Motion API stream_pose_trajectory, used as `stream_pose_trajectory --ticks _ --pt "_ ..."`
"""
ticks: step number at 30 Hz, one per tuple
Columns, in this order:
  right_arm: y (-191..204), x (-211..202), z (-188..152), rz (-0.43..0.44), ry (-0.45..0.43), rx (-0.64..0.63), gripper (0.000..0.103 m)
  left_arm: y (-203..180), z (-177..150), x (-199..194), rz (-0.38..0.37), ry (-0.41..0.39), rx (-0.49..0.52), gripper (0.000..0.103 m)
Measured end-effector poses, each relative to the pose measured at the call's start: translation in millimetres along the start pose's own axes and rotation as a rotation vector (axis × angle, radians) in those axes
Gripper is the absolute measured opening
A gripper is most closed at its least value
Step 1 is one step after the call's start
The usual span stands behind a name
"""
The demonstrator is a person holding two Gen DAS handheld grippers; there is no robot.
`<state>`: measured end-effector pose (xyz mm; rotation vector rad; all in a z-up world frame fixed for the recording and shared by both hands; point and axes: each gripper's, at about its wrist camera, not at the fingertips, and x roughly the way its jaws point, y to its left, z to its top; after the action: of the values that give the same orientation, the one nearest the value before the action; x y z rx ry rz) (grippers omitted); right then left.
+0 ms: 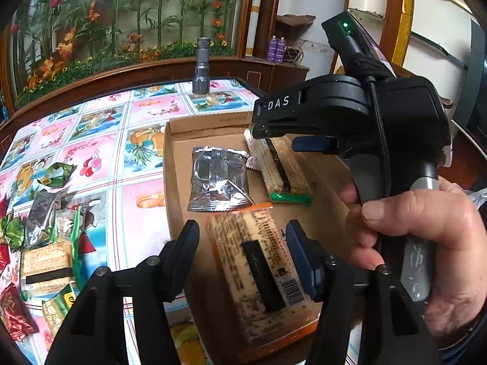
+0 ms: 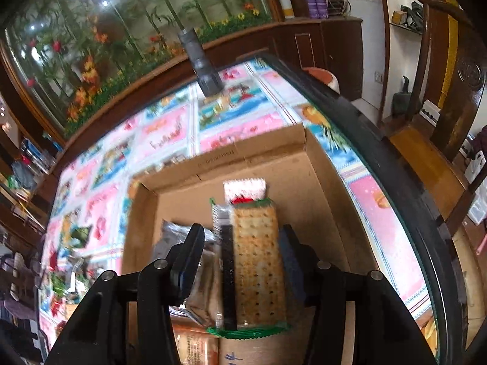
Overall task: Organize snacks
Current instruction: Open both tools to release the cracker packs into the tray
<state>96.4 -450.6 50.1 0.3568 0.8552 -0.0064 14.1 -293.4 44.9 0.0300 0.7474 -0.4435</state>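
A shallow cardboard box (image 1: 173, 158) lies on the patterned table. In it are a silver foil packet (image 1: 217, 179), a green-edged cracker pack (image 1: 281, 167) and an orange-edged cracker pack (image 1: 258, 270). My left gripper (image 1: 242, 243) is open, its fingers on either side of the orange-edged pack, not touching it. My right gripper (image 2: 242, 245) is open above the green-edged cracker pack (image 2: 257, 261), which lies in the box (image 2: 322, 182) between the fingers. The right gripper also shows in the left wrist view (image 1: 283, 135), over the box.
Loose snacks (image 1: 45, 237) are piled on the tablecloth to the left of the box, with one green packet (image 1: 57, 175) apart. A grey flashlight (image 1: 201, 67) stands at the far table edge. A glass cabinet with plants is behind. The table's right edge (image 2: 395, 167) is near the box.
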Motion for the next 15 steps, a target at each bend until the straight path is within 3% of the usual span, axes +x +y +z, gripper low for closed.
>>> stream_pose_trajectory --ticks 15 --pt "23 -20 1 0.104 -0.109 -0.050 0.055 44 -3 -51 0.053 -0.060 -0.044 0.060"
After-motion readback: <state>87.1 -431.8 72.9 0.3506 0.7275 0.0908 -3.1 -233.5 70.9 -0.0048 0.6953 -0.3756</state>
